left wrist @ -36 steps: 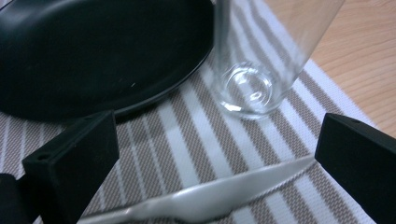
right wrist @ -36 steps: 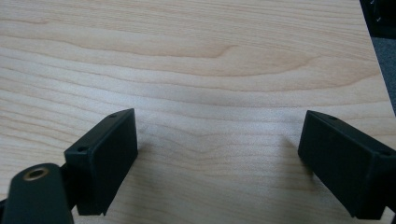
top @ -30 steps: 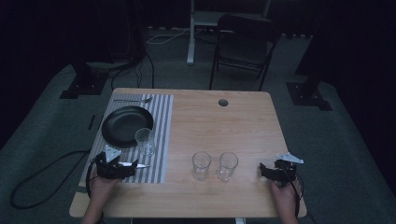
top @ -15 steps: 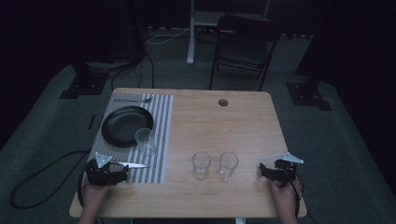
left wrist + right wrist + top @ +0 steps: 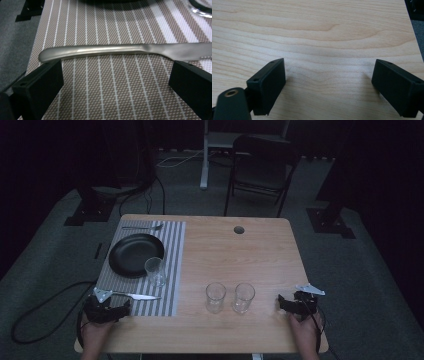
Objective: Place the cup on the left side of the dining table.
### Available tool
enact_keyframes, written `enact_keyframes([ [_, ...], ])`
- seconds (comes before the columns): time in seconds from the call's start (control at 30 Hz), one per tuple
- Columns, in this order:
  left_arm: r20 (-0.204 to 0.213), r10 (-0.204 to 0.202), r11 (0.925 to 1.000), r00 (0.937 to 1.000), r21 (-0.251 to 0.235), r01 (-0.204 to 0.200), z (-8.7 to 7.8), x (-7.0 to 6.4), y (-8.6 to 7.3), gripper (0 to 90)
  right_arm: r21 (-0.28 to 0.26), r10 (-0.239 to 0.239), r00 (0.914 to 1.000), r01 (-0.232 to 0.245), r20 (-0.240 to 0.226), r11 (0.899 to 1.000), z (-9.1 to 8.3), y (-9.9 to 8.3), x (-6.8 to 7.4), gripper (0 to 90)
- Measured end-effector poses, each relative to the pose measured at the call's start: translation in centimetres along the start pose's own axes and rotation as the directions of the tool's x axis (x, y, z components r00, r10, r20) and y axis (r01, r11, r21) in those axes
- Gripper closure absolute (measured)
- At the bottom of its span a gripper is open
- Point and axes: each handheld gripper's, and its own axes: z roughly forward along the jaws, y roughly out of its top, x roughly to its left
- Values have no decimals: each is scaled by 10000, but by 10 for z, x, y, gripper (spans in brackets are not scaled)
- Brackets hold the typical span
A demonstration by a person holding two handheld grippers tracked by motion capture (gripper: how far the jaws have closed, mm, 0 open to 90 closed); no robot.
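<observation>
Since 1 s ago the left gripper [image 5: 125, 309] is sitting further back toward the near-left table corner, w/ the knife [image 5: 136, 295] now lying free on the placemat [image 5: 172, 270] just ahead of it; right gripper [image 5: 282, 303] is staying put near the right edge. Left gripper view: jaws wide apart, gripping nothing, smooth dull-metal knife [image 5: 120, 50] lying across the woven brown-and-white striped mat [image 5: 112, 95], handle end just past the left jaw tip. Right gripper jaws also spread, over bare pale woodgrain table [image 5: 317, 32]. Round black plate [image 5: 131, 251] and clear tumbler [image 5: 155, 271] are sitting on the mat; two more clear glasses [image 5: 216, 297] are standing side by side mid-table.
</observation>
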Motion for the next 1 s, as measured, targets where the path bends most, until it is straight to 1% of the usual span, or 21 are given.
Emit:
enact_keyframes([
  [0.07,-44,-12,10000,10000,27,12,-1,2,-1,2,-1,0,10000,0,-1,10000,0,0,0,114],
  [0.1,-25,-82,9996,10000,263,83,-2,6,-3,2,0,0,10000,0,-1,10000,0,0,0,114],
  [0.17,175,-414,9984,9990,385,407,-2,9,-5,2,1,1,10000,-1,0,10000,0,0,0,114],
  [0.2,286,-526,9975,9982,478,512,-2,11,-5,2,2,-2,10000,2,1,10000,0,0,0,114],
  [0.23,294,-580,9973,9979,479,566,-2,11,-5,3,-1,-1,10000,1,0,10000,0,0,0,114],
  [0.37,312,-594,9972,9977,481,579,-3,11,-6,3,-1,-2,10000,2,0,10000,0,0,0,114],
  [0.5,399,-507,9978,9979,459,488,-4,12,-7,3,-1,-2,10000,2,1,10000,0,0,0,114],
  [1.0,341,-558,9975,9979,445,542,-4,11,-8,2,-3,-4,10000,4,1,10000,0,0,0,114],
])
